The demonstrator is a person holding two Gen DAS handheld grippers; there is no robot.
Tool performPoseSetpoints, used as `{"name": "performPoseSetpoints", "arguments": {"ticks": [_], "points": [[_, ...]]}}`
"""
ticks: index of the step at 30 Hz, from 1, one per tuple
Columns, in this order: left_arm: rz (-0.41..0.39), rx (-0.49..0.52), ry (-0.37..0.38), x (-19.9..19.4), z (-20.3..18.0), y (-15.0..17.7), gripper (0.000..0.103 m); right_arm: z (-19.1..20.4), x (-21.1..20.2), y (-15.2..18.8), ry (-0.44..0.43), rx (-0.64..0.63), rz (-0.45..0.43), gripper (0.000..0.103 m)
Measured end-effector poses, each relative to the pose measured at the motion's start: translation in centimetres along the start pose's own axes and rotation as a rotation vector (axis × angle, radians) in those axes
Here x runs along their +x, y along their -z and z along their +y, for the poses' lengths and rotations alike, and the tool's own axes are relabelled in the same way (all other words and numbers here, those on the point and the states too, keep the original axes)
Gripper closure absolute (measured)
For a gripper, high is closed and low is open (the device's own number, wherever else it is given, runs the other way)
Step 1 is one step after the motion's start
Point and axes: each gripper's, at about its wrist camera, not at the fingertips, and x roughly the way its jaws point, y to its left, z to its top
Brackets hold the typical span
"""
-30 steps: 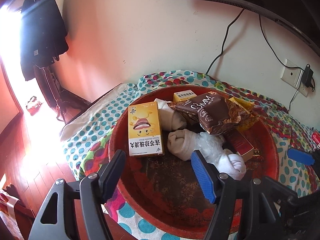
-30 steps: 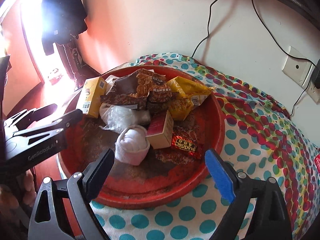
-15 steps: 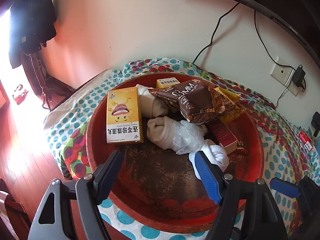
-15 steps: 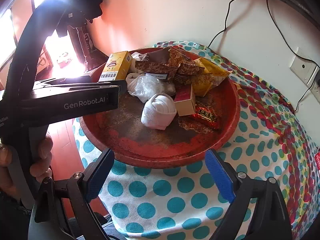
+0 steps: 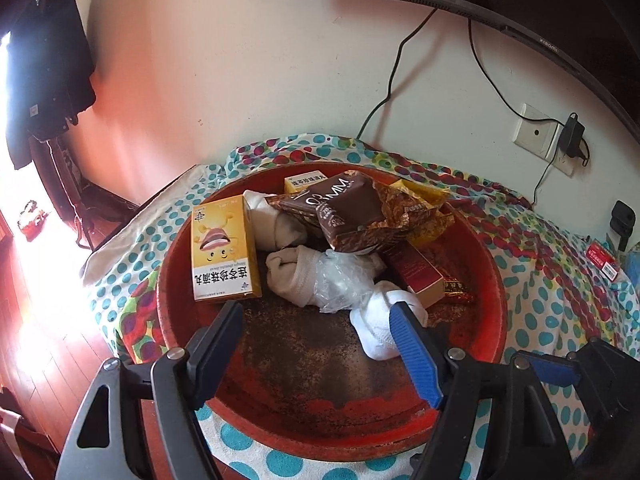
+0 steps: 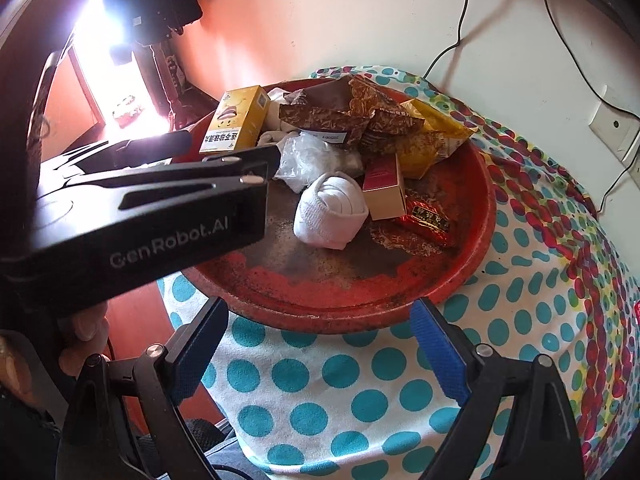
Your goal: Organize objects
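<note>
Two grippers hang spread and empty at the near rim of the red tray, the landmark for all that follows. Right gripper sits short of that rim, over the dotted cloth; left gripper reaches over the rim above the tray's bare, worn floor.

Just past the left gripper's blue finger lies the rolled white sock, nearest of the heap. Should it be the pick, I judge the jaws ought to straddle the roll's middle and close gently, since it is soft.

Deeper in the tray lie a clear plastic wrap, a beige sock, the yellow box, a red box and brown snack bags. What lies under the bags is probably hidden.
</note>
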Motion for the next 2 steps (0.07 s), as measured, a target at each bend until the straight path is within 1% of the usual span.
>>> {"name": "performPoseSetpoints", "arguments": {"ticks": [2], "points": [[-0.004,-0.008,0.011,-0.23,0.07,-0.08,0.026,-0.1,-0.09,-0.07,0.012,0.006,0.002,0.006]]}}
